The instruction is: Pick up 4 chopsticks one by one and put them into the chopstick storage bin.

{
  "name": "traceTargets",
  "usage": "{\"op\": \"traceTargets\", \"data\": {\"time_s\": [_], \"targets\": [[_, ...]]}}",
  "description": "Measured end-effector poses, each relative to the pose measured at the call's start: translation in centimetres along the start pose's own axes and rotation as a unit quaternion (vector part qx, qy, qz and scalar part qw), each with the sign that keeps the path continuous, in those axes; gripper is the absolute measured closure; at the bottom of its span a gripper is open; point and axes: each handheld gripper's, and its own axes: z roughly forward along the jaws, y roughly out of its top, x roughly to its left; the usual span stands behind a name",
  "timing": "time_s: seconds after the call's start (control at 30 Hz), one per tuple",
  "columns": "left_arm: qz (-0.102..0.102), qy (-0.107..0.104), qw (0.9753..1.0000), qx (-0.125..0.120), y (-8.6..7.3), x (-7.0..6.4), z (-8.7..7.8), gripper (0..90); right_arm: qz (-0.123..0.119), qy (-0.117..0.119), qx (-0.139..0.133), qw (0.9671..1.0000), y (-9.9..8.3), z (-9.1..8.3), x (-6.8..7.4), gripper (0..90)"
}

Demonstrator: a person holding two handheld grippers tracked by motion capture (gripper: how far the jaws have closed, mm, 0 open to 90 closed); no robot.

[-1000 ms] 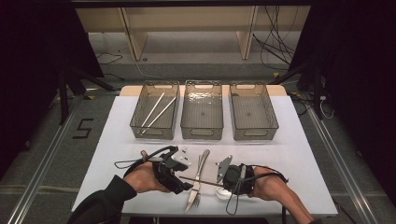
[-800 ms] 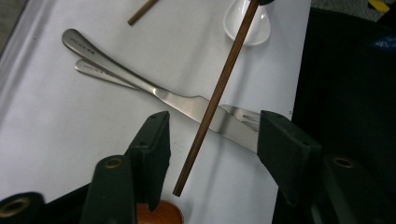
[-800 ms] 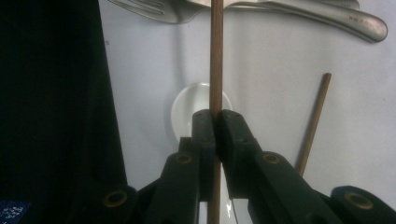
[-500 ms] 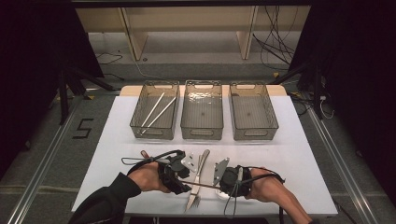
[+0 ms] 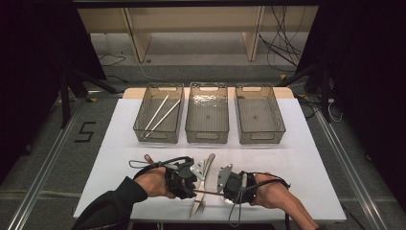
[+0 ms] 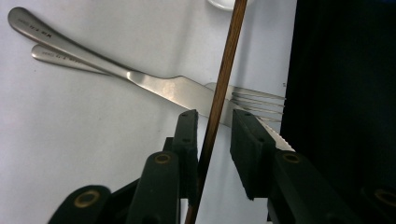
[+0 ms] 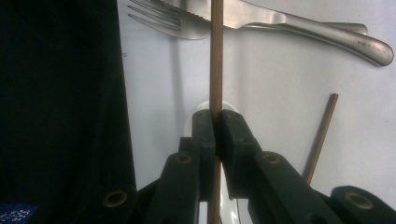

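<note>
A brown wooden chopstick (image 5: pixel 207 192) hangs level between my two grippers above the table's front edge. My right gripper (image 5: pixel 224 189) is shut on it; in the right gripper view the jaws pinch the chopstick (image 7: pixel 215 56) at the right gripper's tips (image 7: pixel 215 114). My left gripper (image 5: pixel 191 188) faces it. In the left gripper view the chopstick (image 6: pixel 224 79) runs through the left gripper's gap (image 6: pixel 215 119), close to one jaw, with the jaws open. Under it lie a steel knife (image 6: pixel 154 84) and a fork (image 6: pixel 259 100), crossed over each other.
Three clear bins stand in a row at the back: the left bin (image 5: pixel 159 135) holds two pale chopsticks (image 5: pixel 162 115), then the middle bin (image 5: pixel 207 136) and right bin (image 5: pixel 261 136). A second brown chopstick (image 7: pixel 320 137) and a white utensil (image 7: pixel 229 106) lie by the right gripper.
The right gripper has moved left, toward the left gripper, with the chopstick in it. The gap between the two grippers is smaller. Knife and fork have stayed put.
</note>
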Motion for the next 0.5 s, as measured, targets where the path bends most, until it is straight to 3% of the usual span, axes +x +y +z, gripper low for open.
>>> {"op": "traceTargets", "data": {"time_s": [0.3, 0.5], "targets": [[0.019, -0.006, 0.9997, 0.015, 0.12, -0.08, 0.16, 80.3, -0.009, 0.002, -0.003, 0.9999, 0.06, 0.07, 0.20, 84.8], [0.035, -0.017, 0.9992, 0.009, 0.01, -0.47, 0.24, 83.8, -0.020, -0.001, -0.006, 0.9998, -0.03, 0.04, 0.23, 83.9]]}}
